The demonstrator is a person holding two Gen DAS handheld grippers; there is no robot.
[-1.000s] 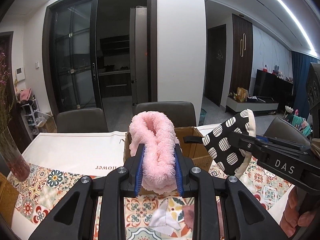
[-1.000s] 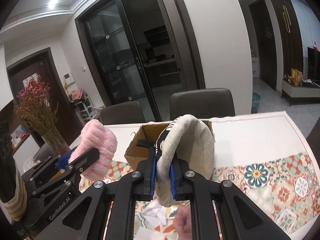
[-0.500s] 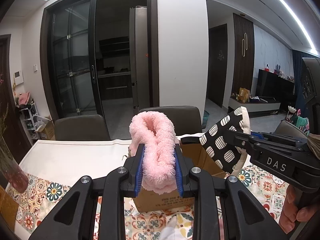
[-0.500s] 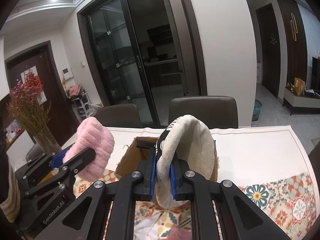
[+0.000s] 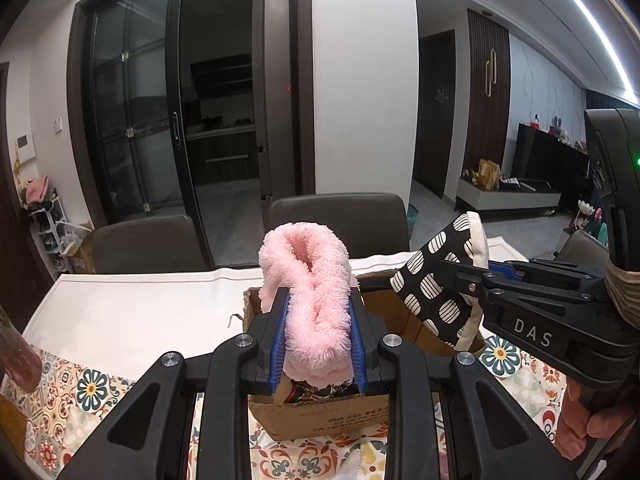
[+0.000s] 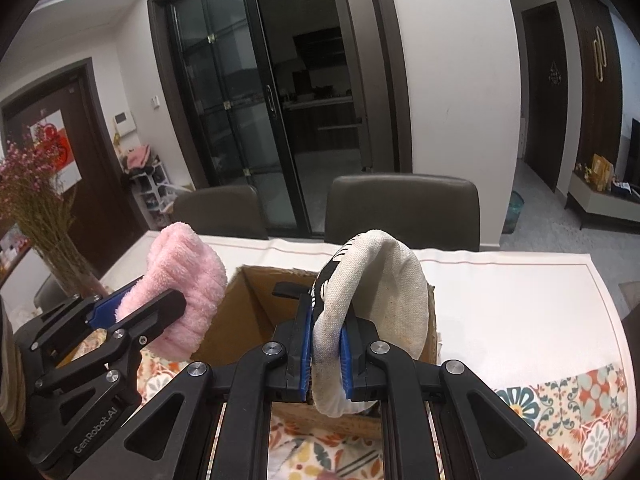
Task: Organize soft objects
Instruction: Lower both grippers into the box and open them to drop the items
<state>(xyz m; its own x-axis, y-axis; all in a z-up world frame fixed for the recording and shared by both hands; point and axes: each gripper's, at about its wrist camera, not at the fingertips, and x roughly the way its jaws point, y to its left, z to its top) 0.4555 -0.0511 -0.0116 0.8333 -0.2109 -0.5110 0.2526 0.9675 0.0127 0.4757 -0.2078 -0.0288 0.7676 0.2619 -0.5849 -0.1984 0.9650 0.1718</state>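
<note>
My left gripper (image 5: 319, 340) is shut on a fluffy pink slipper (image 5: 310, 292), held over the near edge of an open cardboard box (image 5: 320, 416). My right gripper (image 6: 325, 354) is shut on a cream cloth item with a black-and-white patterned side (image 6: 372, 300), held above the same cardboard box (image 6: 236, 320). In the left wrist view the patterned item (image 5: 436, 300) hangs over the box's right side. In the right wrist view the pink slipper (image 6: 184, 292) hovers at the box's left edge. Dark patterned fabric lies inside the box under the slipper.
The box stands on a table with a floral patterned cloth (image 5: 92, 384) and a white runner (image 5: 132, 312). Two dark chairs (image 6: 400, 208) stand at the far side. A vase of dried flowers (image 6: 36, 216) is at the left. A white cloth scrap (image 6: 288, 452) lies before the box.
Both grippers have moved forward toward the box with their items still held. The box looks larger and now lies directly beneath them.
</note>
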